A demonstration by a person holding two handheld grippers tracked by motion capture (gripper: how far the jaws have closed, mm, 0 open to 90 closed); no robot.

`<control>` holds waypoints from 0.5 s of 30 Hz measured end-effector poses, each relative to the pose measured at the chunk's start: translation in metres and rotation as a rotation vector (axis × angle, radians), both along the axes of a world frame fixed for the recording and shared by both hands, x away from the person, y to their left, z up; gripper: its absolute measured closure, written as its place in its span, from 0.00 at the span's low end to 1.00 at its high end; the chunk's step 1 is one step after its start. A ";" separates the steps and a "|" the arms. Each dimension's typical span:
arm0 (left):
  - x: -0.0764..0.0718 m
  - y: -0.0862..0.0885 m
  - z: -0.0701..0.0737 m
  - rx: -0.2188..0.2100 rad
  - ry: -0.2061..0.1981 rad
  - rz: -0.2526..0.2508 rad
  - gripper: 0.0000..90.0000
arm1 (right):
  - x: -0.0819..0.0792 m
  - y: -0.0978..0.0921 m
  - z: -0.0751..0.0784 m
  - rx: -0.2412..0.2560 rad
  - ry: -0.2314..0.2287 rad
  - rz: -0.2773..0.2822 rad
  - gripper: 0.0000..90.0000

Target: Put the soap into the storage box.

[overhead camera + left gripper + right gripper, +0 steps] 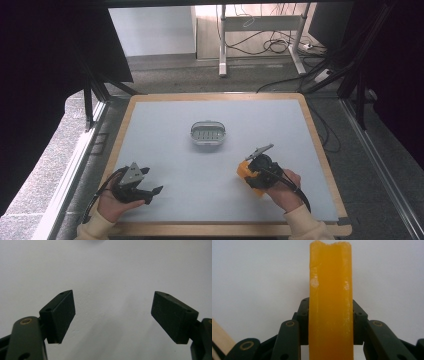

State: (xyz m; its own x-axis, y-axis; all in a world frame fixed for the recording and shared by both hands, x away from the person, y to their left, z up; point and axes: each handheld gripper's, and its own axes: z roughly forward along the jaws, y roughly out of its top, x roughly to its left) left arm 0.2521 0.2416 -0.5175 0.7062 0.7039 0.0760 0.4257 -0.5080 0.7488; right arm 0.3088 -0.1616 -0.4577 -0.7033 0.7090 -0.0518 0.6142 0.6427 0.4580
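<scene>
An orange bar of soap [330, 302] stands on edge between the jaws of my right gripper [330, 322], which is shut on it. From above, the soap [244, 170] pokes out to the left of the right gripper [252, 172], low over the right part of the table. A clear oval soap dish [207, 133] with a slotted floor rests near the table's middle, apart from both grippers. My left gripper [155, 194] sits at the front left, open, with bare table between its pads [62, 315].
The grey table top [165, 125] has a wooden rim [310, 125]. Beyond the far edge are a carpeted floor, a desk frame [222, 45] and loose cables [270, 47]. Dark curtains hang at both sides.
</scene>
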 end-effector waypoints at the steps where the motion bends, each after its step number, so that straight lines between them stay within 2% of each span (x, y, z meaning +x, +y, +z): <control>1: 0.000 0.000 0.000 0.000 -0.001 0.001 0.22 | -0.001 0.001 0.002 0.002 -0.007 0.011 0.68; 8: 0.000 0.000 0.000 0.000 -0.002 0.002 0.22 | -0.002 0.000 0.006 0.039 -0.016 0.038 0.68; 11: 0.000 0.001 0.000 0.000 -0.001 0.002 0.22 | -0.001 -0.001 0.007 0.058 -0.004 0.053 0.68; 15: 0.000 0.001 0.000 -0.003 0.000 0.006 0.22 | 0.000 -0.001 0.008 0.062 -0.002 0.068 0.68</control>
State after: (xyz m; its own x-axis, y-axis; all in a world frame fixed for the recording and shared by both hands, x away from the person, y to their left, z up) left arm 0.2523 0.2424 -0.5170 0.7020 0.7083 0.0742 0.4284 -0.5033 0.7504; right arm 0.3088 -0.1628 -0.4493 -0.7500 0.6613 -0.0111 0.5688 0.6535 0.4994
